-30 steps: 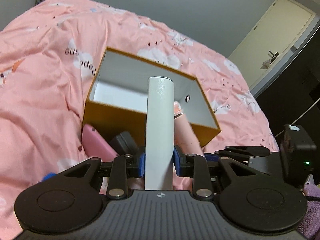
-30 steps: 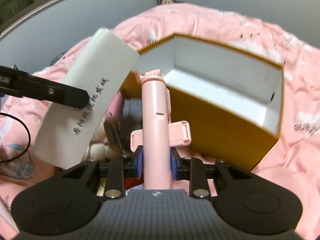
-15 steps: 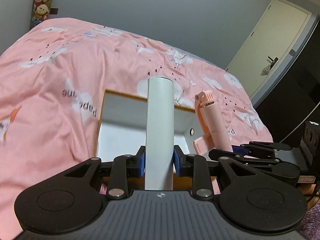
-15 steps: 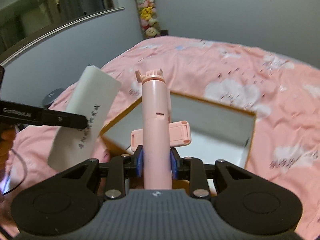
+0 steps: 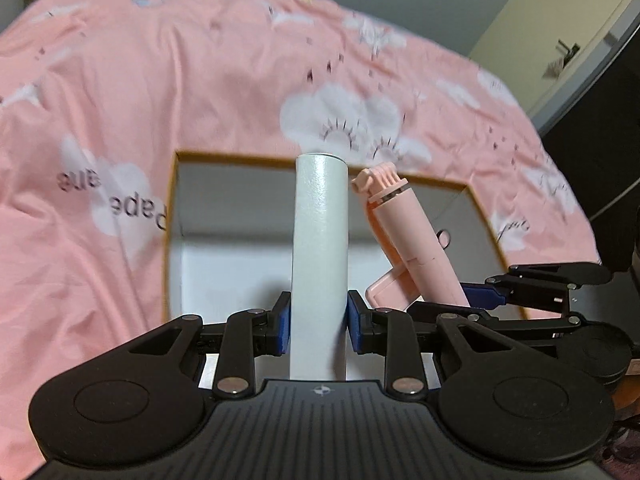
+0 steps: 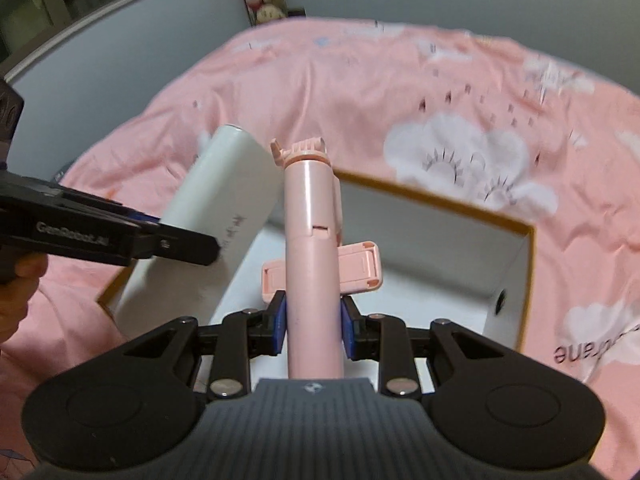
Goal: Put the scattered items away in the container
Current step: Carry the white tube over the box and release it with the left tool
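Left gripper (image 5: 319, 322): we found it clamped on a white tube (image 5: 320, 248), held over the box (image 5: 172, 216).
Right gripper (image 6: 313, 322): clamped on a pink selfie stick (image 6: 312, 248), also above the box.
Box: open, on the pink bedspread (image 5: 120, 100); its visible interior looked bare.
Progress: we judged both items carried but undelivered; lowering and release were outstanding.

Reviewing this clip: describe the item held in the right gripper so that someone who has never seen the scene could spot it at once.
Start at the pink cloud-print bedspread, then the open orange-rimmed box with white inside lying on it. Above the box, the right gripper clamps a pink selfie stick. Unlike the plain white cylinder beside it, it is pink, with a notched tip and a fold-out phone clamp.
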Action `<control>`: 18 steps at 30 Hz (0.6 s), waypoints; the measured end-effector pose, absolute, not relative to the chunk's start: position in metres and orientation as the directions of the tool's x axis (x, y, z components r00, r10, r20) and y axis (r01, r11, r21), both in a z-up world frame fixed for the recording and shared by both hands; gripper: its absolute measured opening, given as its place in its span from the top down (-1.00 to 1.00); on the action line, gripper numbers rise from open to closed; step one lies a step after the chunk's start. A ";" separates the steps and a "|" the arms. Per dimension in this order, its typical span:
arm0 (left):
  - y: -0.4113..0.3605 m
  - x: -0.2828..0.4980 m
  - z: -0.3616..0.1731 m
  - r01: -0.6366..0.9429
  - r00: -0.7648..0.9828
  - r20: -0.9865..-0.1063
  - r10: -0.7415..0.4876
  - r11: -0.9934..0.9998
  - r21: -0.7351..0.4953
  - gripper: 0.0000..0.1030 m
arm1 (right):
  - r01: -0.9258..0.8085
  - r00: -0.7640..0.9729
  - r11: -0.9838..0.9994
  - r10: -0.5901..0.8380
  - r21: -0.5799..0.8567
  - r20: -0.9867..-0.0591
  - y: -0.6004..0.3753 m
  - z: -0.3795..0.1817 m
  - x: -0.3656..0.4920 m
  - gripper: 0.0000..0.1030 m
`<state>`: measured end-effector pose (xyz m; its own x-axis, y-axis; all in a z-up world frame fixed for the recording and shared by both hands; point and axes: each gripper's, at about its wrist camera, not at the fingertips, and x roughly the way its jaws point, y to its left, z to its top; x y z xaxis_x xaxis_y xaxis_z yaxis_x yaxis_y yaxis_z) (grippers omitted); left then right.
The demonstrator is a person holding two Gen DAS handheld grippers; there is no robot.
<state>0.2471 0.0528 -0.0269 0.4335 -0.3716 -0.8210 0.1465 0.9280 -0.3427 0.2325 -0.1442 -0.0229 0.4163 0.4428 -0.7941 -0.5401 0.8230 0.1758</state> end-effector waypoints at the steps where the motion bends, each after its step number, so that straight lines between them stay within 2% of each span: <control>1: 0.052 0.251 -0.034 0.147 0.416 -0.828 -0.375 0.927 -0.346 0.38 | -0.538 0.405 0.825 0.433 0.174 -0.805 -0.143 -0.028 0.236 0.43; 12: 0.044 0.278 -0.080 0.143 0.297 -0.877 -0.379 0.925 -0.351 0.38 | -0.542 0.329 0.830 0.353 0.131 -0.876 -0.131 -0.063 0.262 0.43; 18: 0.039 0.281 -0.090 0.157 0.271 -0.901 -0.338 0.939 -0.305 0.37 | -0.536 0.299 0.833 0.338 0.136 -0.892 -0.128 -0.079 0.264 0.43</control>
